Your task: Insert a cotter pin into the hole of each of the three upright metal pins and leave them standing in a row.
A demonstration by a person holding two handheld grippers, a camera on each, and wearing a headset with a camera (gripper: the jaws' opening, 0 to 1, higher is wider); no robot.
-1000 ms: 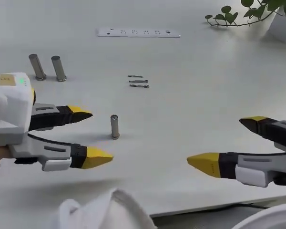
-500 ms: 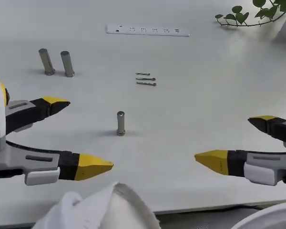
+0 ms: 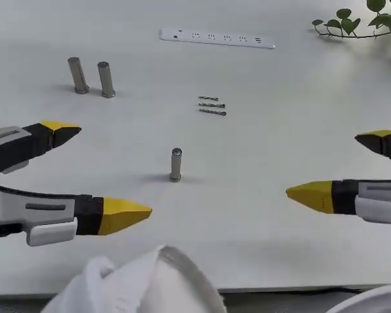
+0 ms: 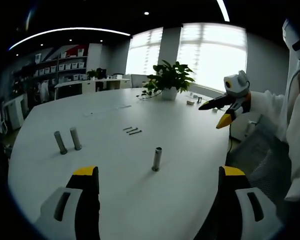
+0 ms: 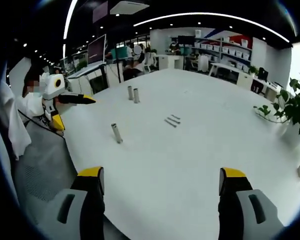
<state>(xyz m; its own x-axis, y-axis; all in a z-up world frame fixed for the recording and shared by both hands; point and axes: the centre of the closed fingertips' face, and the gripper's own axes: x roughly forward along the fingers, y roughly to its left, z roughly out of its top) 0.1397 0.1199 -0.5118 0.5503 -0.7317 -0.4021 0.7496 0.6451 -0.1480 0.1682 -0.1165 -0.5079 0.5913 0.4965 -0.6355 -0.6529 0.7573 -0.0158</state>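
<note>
White worktop [image 3: 280,85], head view: two sets of yellow-tipped tongs are held above the surface, one at each side. The left tongs [image 3: 104,171] are spread wide, with nothing gripped between the jaws. The right tongs [image 3: 324,164] are likewise opened wide and nothing is carried in them.

A single metal pin [image 3: 176,164] is seen standing upright on the worktop between the two sets of tongs, somewhat nearer the left pair and touched by neither. Two further metal pins [image 3: 105,79] are stood upright side by side toward the far left, just apart from one another and well away from the single pin.

What appear to be three cotter pins [image 3: 212,105] are laid flat in close parallel lines beyond the single pin, well apart from all three uprights; at this size their exact form cannot be made out, nor can any hole in the uprights.

A white power strip [image 3: 216,38] is laid along the far side of the worktop, and leaves of a potted plant [image 3: 358,16] are caught at the far right corner. A fold of white cloth [image 3: 137,280] is seen at the near edge.

In the left gripper view the single pin is framed between the open jaws, some way ahead of them, and the right tongs are seen raised at the right of the frame.
</note>
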